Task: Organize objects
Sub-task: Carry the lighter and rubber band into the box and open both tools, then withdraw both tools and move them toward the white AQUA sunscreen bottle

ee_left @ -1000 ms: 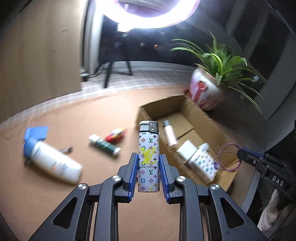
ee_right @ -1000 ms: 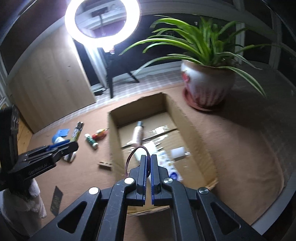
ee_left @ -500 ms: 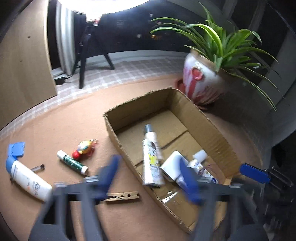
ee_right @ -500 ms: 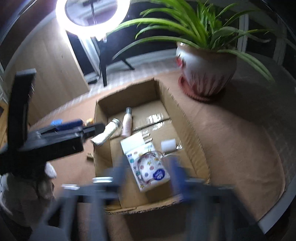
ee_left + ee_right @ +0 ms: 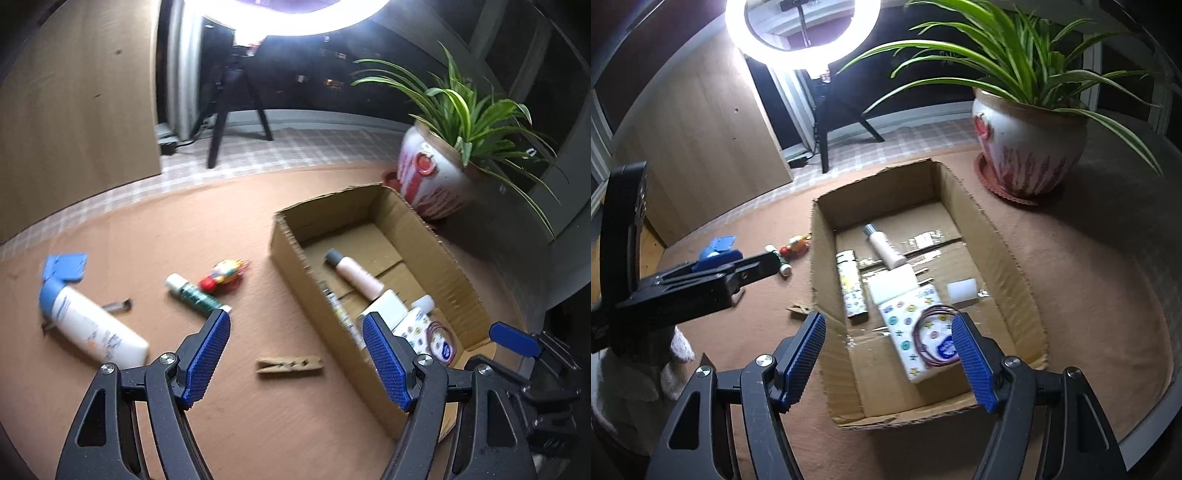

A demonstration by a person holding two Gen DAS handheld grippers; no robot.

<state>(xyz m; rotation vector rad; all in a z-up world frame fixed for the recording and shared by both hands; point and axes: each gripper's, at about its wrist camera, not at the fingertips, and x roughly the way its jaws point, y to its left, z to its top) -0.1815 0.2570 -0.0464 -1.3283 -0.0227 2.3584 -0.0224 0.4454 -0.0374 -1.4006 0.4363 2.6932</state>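
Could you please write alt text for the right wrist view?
The open right gripper hovers over a brown cardboard box holding a patterned lighter, pink tube, white sticker-covered packet and hair tie.

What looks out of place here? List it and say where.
Nothing is spilled or broken. Still loose on the brown table outside the cardboard box: white spray bottle with blue cap, green-and-white tube, small colourful toy, wooden clothespin.
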